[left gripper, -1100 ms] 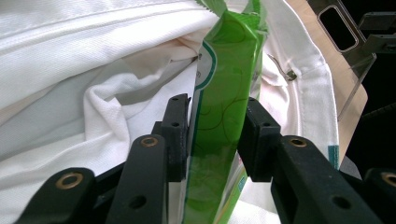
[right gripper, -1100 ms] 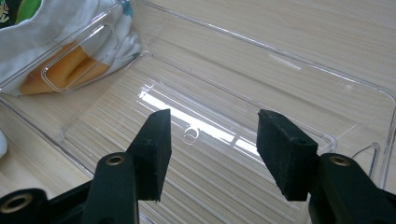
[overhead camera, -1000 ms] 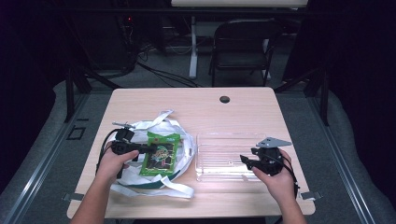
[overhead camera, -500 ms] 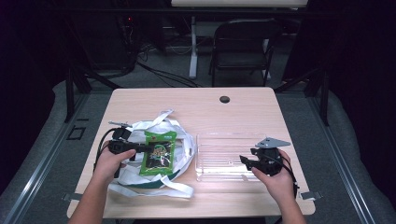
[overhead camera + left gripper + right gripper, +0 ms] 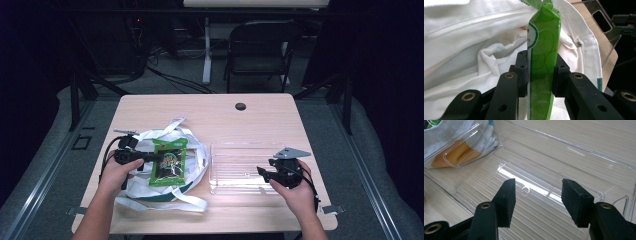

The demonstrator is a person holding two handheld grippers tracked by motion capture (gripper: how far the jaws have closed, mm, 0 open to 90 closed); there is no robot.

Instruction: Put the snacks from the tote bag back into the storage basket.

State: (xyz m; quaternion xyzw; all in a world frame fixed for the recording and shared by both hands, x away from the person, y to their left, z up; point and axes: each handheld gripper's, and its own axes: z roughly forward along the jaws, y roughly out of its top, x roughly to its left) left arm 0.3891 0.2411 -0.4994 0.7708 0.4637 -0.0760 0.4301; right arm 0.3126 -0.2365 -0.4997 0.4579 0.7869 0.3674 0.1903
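since a moment ago the left gripper (image 5: 540,75) has closed its jaws, now clamped on the green packet (image 5: 544,50) above the white bag (image 5: 145,142) at eight o'clock on the worktop (image 5: 210,107). right gripper (image 5: 537,195) jaws stand apart over the clear tray (image 5: 235,155) at four o'clock.

Far ahead of my tools, past the table's (image 5: 150,107) far edge, a dark folding chair (image 5: 257,47) stands on the grey floor (image 5: 320,107). Cables (image 5: 175,77) trail across that floor to its left. A small dark round hole (image 5: 240,106) sits in the tabletop, well beyond both tools, near the far edge
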